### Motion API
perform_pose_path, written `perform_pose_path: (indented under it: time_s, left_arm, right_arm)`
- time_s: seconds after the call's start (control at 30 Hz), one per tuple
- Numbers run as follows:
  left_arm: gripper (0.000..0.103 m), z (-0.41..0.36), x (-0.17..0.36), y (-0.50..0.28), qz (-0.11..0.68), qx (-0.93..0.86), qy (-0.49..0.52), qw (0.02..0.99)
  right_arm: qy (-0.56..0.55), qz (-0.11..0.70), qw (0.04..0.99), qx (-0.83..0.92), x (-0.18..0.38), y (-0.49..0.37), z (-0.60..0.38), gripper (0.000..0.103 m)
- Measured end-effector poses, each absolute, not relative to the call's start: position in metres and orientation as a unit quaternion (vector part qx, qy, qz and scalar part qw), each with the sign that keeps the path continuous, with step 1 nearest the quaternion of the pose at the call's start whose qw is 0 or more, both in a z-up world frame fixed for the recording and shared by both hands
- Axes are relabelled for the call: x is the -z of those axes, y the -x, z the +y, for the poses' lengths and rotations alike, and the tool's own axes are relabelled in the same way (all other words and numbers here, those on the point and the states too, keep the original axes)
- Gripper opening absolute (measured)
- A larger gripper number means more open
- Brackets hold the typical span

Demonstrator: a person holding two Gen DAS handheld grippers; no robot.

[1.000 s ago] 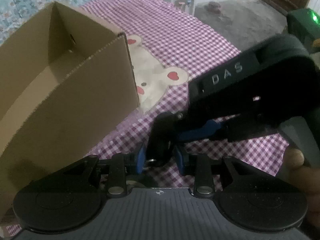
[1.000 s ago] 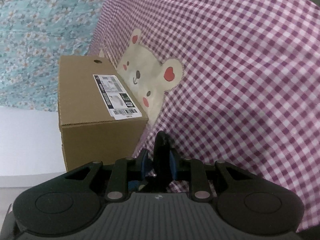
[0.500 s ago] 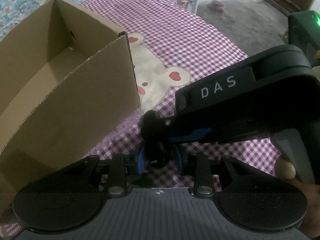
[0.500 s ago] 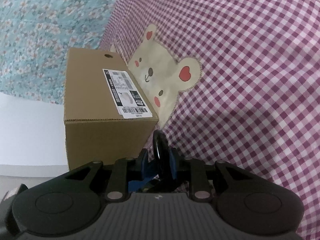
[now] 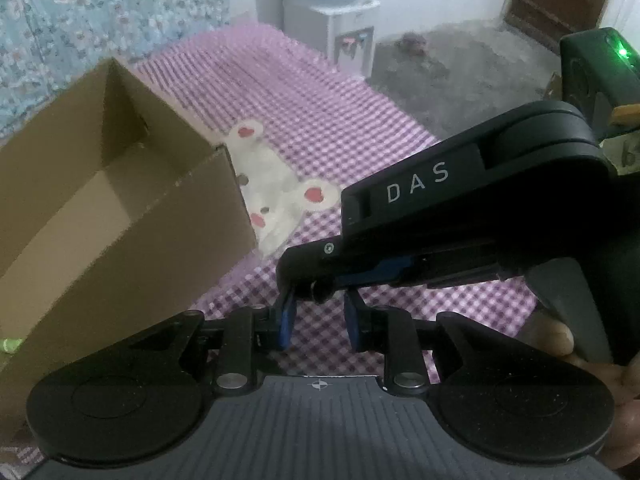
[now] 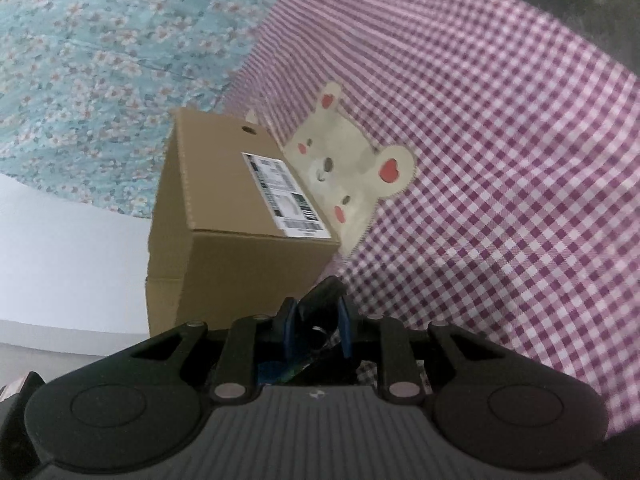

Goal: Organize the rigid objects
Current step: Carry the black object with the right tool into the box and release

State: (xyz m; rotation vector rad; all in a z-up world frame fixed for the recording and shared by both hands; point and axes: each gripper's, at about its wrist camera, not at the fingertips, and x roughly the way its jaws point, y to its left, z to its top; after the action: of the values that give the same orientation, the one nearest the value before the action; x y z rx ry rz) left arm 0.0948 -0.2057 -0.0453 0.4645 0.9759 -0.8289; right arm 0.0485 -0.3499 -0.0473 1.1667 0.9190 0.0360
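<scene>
Right tool (image 6: pixel 318 330): blue fingers (image 6: pixel 289 330) closed on a dark, rigid object (image 6: pixel 320 306), its end projecting forward and tilted to the right (its identity cannot be told). Ahead stands a brown cardboard box (image 6: pixel 240 236) bearing a white barcode label (image 6: pixel 285 197) on its upper face, resting on a purple-and-white checked cloth (image 6: pixel 500 200). A cream bear patch (image 6: pixel 352 184) lies on the cloth just beside the box's right edge; floral blue fabric (image 6: pixel 100 60) fills the upper left.

left wrist: close above cardboard box (image 5: pixel 120 216) | right wrist: beside it, shared
</scene>
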Motion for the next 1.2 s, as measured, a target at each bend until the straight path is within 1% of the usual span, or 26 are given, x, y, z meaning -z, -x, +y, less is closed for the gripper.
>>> perform_pose_path:
  time_s: [0.13,0.43,0.53,0.67,0.77,0.87,1.1,1.2]
  left_arm:
    - [0.025,-0.197,0.026,-0.085,0.431,0.391,-0.201,0.788]
    - [0.025,-0.157,-0.037,-0.071,0.362,0.381,-0.154,0.837]
    - [0.025,-0.133,-0.055,-0.087,0.365,0.356,-0.123,0.852]
    - [0.025,-0.102,-0.067,-0.121,0.383,0.315,-0.084,0.864]
    - [0.025,-0.084,-0.066,-0.157,0.416,0.283,-0.048,0.863]
    - [0.025,-0.075,-0.054,-0.194,0.444,0.247,-0.034,0.861]
    - [0.025,-0.065,-0.013,-0.27,0.492,0.147,-0.051,0.856]
    - [0.025,-0.056,-0.002,-0.284,0.504,0.116,-0.056,0.854]
  right_arm:
    - [-0.517,0.405,0.754,-0.017,0.023,-0.038,-0.345,0.024]
    - [-0.466,0.362,0.806,-0.05,-0.06,-0.031,-0.315,0.024]
    - [-0.445,0.354,0.818,-0.081,-0.082,-0.046,-0.297,0.024]
    - [-0.425,0.369,0.816,-0.131,-0.1,-0.092,-0.266,0.024]
    - [-0.422,0.398,0.799,-0.161,-0.1,-0.136,-0.245,0.024]
    - [-0.42,0.432,0.778,-0.178,-0.09,-0.178,-0.227,0.024]
    - [-0.428,0.52,0.716,-0.181,-0.028,-0.279,-0.193,0.024]
    - [-0.441,0.542,0.691,-0.183,-0.003,-0.309,-0.178,0.024]
